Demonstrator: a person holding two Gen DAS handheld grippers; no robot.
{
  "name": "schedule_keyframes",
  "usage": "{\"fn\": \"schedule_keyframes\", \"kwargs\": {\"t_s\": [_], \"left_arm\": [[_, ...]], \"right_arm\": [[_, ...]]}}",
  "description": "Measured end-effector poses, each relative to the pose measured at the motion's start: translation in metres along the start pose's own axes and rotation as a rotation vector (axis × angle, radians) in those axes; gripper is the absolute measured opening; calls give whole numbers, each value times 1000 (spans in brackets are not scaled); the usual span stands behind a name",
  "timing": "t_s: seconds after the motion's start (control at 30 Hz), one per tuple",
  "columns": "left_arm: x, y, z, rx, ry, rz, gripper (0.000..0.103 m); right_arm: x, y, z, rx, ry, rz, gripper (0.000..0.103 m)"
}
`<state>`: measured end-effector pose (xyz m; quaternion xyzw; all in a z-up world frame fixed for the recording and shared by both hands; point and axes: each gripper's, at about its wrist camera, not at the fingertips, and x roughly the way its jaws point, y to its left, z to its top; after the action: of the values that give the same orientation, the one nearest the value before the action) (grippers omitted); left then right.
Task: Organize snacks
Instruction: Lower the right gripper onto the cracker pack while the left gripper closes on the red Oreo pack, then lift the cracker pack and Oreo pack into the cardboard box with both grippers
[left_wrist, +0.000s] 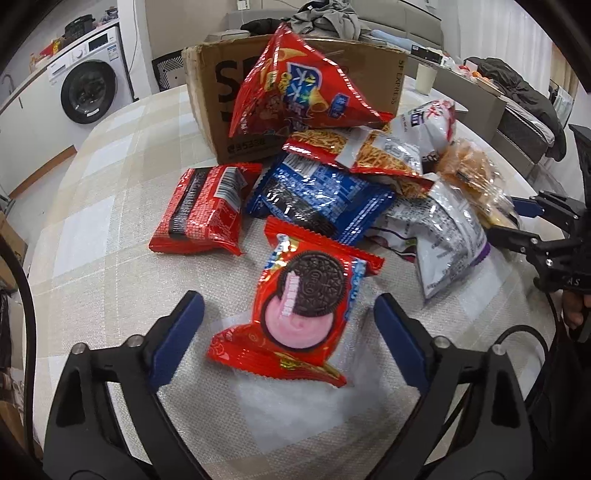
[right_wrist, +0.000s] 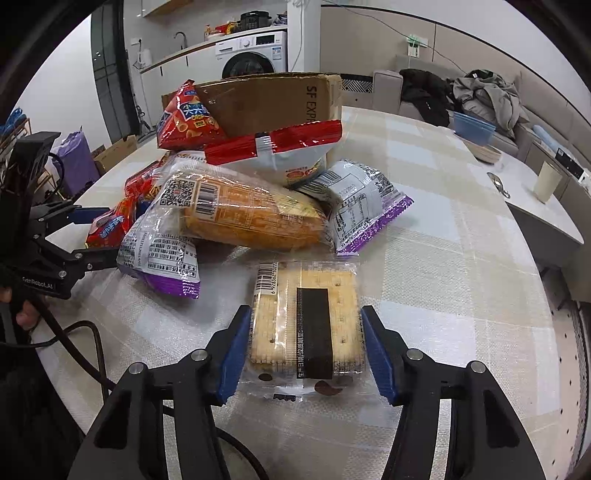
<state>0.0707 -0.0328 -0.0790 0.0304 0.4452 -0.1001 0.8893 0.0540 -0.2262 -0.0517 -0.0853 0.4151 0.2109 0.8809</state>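
Observation:
A red Oreo packet (left_wrist: 295, 314) lies on the checked tablecloth between the fingers of my left gripper (left_wrist: 289, 301), which is open with a gap on each side. In the right wrist view a clear packet of square crackers (right_wrist: 306, 325) sits between the blue pads of my right gripper (right_wrist: 306, 314), and both pads touch its wrapper. Behind them is a heap of snacks: a blue biscuit packet (left_wrist: 317, 199), a red packet (left_wrist: 203, 210), a noodle-snack bag (left_wrist: 354, 151), an orange bread packet (right_wrist: 243, 214) and white-purple bags (right_wrist: 162, 254). A red chip bag (left_wrist: 299, 85) leans on the cardboard box (left_wrist: 207, 81).
The round table (right_wrist: 461, 229) has bare cloth to the right of the heap. A cup (right_wrist: 548, 181) stands on a side counter. A washing machine (left_wrist: 88, 81) and a sofa with clothes (right_wrist: 480, 96) stand beyond the table. Cables trail near its front edge.

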Motion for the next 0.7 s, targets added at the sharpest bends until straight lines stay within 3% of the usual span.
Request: {"fn": "schedule_keyframes", "kwargs": {"t_s": [0.13,0.27,0.5,0.7], "left_arm": [[-3,-6,-4,29,-16,-25,67],[-7,-12,-6,56,-24,-53,42],[-20,-14,-15,55,-43,-63,41],[-38,-8,-15,8,-121,-76,41]], "right_arm": [[-1,2,-3,-14,-14,13,59],[-7,6,-3,-33,-43,27,59],[-19,3,-2,-19,-102,46,59],[-34,-2,3,14,-180,78,59]]}}
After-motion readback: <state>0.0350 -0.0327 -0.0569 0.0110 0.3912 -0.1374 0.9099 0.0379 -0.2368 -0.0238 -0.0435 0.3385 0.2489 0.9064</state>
